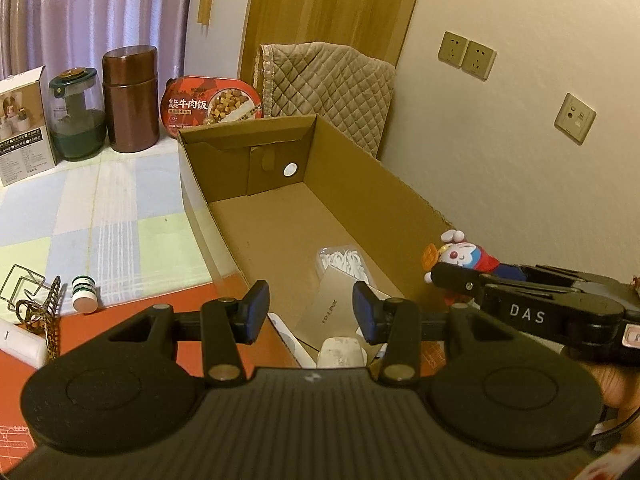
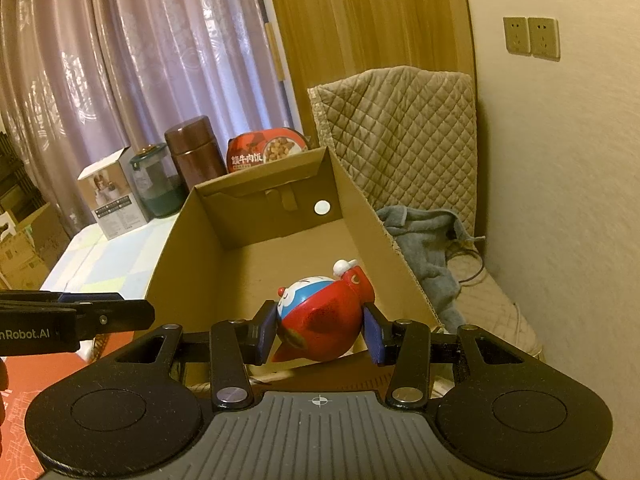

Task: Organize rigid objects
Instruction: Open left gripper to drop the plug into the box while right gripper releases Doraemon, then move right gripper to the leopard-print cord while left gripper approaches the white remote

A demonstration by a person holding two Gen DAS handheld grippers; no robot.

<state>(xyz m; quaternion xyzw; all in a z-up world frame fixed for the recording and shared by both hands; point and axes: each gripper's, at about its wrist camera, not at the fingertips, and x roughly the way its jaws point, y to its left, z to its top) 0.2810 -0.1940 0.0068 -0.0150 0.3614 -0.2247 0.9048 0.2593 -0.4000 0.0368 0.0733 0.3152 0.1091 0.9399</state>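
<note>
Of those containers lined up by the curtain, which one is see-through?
The glass jar with the dark green lid and greenish contents. The brown metal canister beside it, the white box and the red meal tub are all opaque.

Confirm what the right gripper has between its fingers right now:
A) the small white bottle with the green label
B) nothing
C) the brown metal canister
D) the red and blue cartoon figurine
D: in the right wrist view the right gripper has both blue pads pressed on the round red body of the cartoon figurine, held above the open cardboard box.
</note>
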